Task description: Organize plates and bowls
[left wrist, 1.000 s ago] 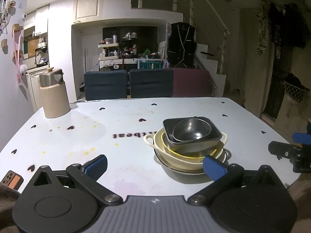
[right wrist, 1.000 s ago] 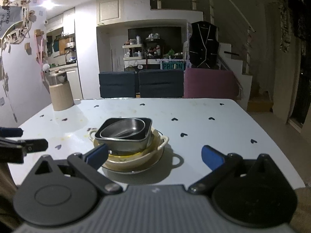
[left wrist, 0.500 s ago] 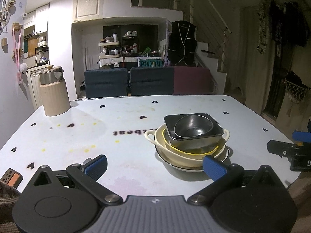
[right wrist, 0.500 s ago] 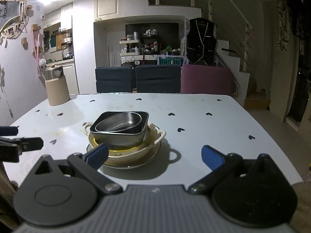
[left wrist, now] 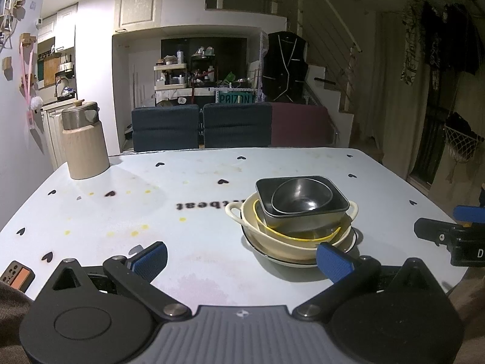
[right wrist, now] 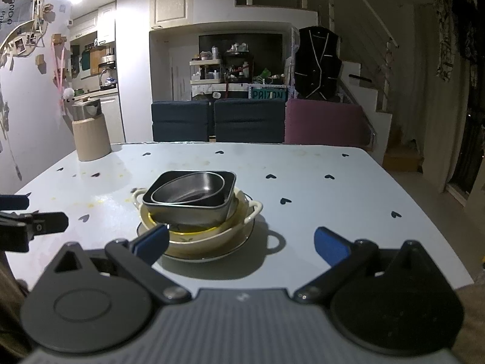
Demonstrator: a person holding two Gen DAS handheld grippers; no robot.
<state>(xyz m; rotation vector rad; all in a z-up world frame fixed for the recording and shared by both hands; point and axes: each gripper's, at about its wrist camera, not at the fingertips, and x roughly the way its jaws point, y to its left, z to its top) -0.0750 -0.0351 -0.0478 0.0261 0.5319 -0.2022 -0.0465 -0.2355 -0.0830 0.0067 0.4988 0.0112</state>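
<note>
One stack of dishes stands near the front of the pale table [left wrist: 194,182]: a round metal bowl [left wrist: 301,198] [right wrist: 189,188] inside a dark square metal dish [left wrist: 306,212] [right wrist: 197,209], inside a cream two-handled bowl [left wrist: 272,239] [right wrist: 248,209], on a white plate [left wrist: 272,257] [right wrist: 212,254]. My left gripper [left wrist: 242,256] is open, its right fingertip just before the stack. My right gripper [right wrist: 241,244] is open, its left fingertip overlapping the stack's front. Each gripper also shows at the other view's edge.
A wooden-sided kettle [left wrist: 83,142] [right wrist: 89,132] stands at the table's far left corner. Two dark blue chairs [left wrist: 201,127] and a maroon one [left wrist: 301,126] line the far edge. A small orange-faced device [left wrist: 18,276] lies at the near left corner.
Both grippers have drawn back and lifted slightly, so the stack sits a little lower and farther in each view. The dishes have not moved. Both grippers stay open.
</note>
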